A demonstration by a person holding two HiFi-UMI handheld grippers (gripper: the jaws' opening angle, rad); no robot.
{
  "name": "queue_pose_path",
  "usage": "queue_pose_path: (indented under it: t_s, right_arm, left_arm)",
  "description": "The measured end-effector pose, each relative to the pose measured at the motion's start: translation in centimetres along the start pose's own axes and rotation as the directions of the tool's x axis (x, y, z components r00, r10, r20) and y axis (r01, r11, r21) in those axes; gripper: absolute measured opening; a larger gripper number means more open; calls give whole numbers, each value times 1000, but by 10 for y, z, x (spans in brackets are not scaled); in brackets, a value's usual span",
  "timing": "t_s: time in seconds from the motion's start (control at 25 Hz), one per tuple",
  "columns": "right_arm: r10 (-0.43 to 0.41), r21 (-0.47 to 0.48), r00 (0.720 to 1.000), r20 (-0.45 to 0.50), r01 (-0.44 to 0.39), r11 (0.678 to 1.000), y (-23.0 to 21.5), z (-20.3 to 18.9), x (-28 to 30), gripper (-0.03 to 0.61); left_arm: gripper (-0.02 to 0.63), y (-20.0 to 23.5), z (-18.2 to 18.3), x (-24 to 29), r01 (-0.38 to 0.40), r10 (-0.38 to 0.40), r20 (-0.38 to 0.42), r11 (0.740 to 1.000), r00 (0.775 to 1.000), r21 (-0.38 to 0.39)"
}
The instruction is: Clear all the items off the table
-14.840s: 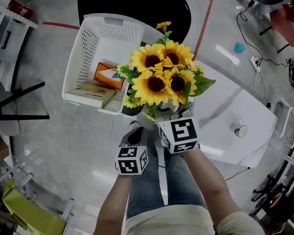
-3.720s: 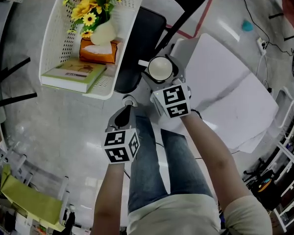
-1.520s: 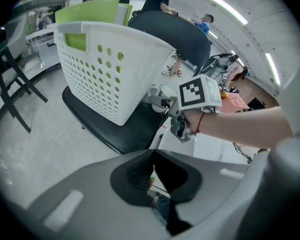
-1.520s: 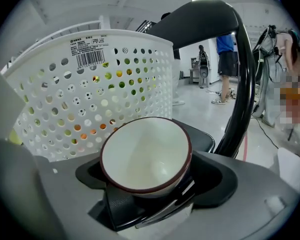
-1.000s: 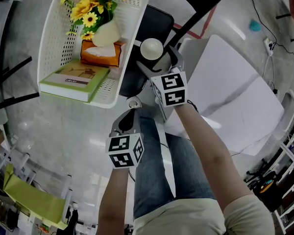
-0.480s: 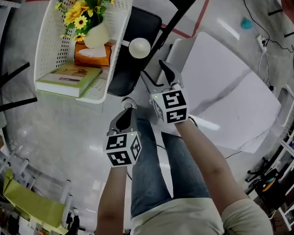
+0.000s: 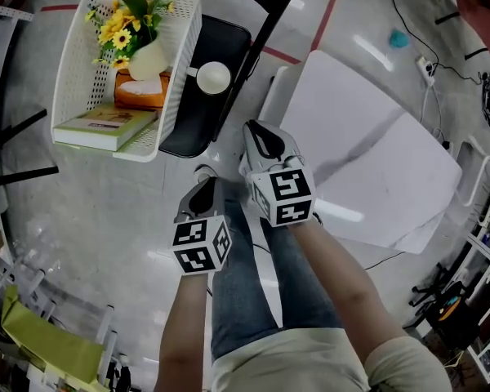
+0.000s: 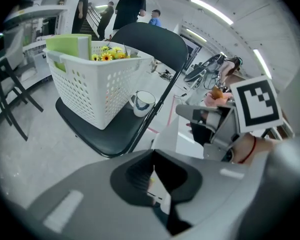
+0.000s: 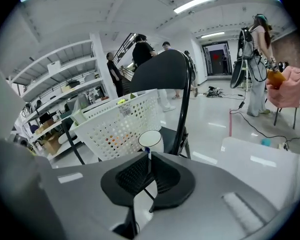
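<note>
Right gripper: jaws have just been closing and now meet, with nothing between them. Beyond the tips: white mug, upright on the black chair seat, just beside a white perforated basket (contents barely visible through holes). White table at right. People stand far behind.

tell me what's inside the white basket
In the basket: sunflowers in a pale vase, an orange box and a green book. Anything under them is covered.
</note>
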State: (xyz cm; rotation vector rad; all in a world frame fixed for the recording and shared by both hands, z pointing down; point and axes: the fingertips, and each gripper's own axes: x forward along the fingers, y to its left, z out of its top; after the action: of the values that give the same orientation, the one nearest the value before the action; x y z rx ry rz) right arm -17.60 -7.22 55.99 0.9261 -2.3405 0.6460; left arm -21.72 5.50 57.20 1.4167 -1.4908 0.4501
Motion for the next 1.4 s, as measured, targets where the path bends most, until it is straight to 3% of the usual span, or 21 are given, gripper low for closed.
queue_pose_path:
  t_s: [0.12, 0.72, 1.4]
  right_arm:
    - [-12, 7, 1000, 11, 12, 1000, -7, 1, -16, 0]
    - [34, -22, 999, 29, -33, 999, -21, -12, -85, -2]
    - [3, -26, 1000, 8, -3, 1000, -42, -28, -114, -3]
  left_arm:
    - [9, -9, -2, -2, 0, 0, 11, 1000, 1000, 3]
    - [9, -62, -16, -4, 9, -10, 58, 1000, 998, 22]
    - [9, -84, -22, -4, 8, -10, 52, 999, 999, 35]
